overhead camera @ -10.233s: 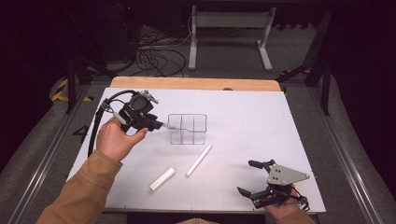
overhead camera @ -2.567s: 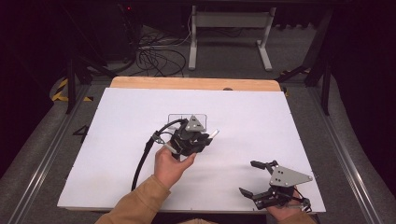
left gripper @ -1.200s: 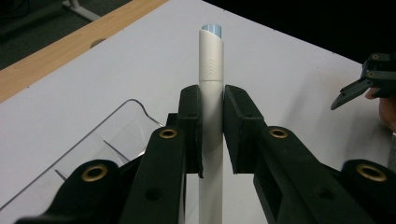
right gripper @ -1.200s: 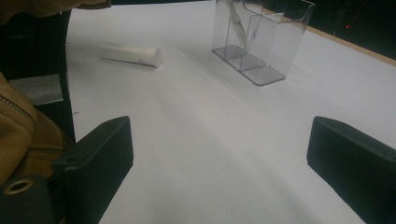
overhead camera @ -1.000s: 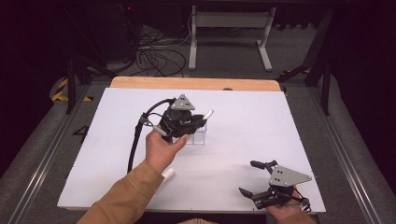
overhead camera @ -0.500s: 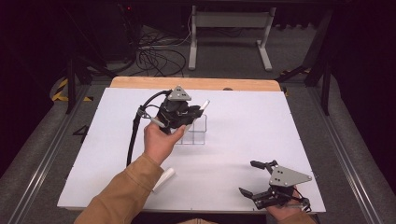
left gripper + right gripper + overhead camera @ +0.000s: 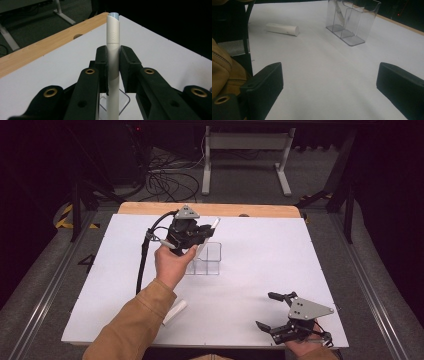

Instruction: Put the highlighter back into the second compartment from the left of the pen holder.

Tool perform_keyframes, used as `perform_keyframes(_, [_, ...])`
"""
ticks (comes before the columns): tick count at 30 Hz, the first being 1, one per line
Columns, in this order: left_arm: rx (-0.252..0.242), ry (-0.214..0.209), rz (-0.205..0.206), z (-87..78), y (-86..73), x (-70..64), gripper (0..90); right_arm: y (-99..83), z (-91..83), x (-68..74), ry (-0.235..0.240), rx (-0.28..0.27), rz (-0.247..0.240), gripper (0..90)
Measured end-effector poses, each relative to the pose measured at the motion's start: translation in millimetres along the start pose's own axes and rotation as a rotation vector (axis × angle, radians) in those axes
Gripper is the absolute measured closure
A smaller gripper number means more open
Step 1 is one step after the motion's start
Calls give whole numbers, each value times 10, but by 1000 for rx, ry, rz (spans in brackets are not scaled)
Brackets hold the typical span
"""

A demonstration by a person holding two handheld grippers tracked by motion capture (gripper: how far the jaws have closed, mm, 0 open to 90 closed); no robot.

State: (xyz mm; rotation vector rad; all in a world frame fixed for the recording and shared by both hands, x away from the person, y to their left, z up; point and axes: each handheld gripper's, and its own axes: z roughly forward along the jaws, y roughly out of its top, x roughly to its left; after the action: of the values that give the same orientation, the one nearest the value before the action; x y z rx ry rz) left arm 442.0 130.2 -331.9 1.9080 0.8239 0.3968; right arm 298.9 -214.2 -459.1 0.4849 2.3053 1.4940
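Left claw (image 7: 200, 234) clenched on white tube (image 7: 112, 50), held mid-length over clear organizer (image 7: 205, 258) on worktop (image 7: 260, 245); tube judged light, stiff, slippery, best gripped mid-barrel; second tube (image 7: 175, 311) lying near front edge; right claw (image 7: 272, 312) released, idle

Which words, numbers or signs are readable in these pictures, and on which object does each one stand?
"4": painted on the floor left of the table.
Embossed chevron marks, no letters: on the white tube held in the left gripper.
No other readable text.
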Motion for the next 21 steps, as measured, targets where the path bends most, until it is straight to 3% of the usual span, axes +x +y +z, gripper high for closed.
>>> perform_keyframes(21, [-7, 30, -13, 208, 36, 124, 779, 0, -3, -1, 6, -2, 8, 76])
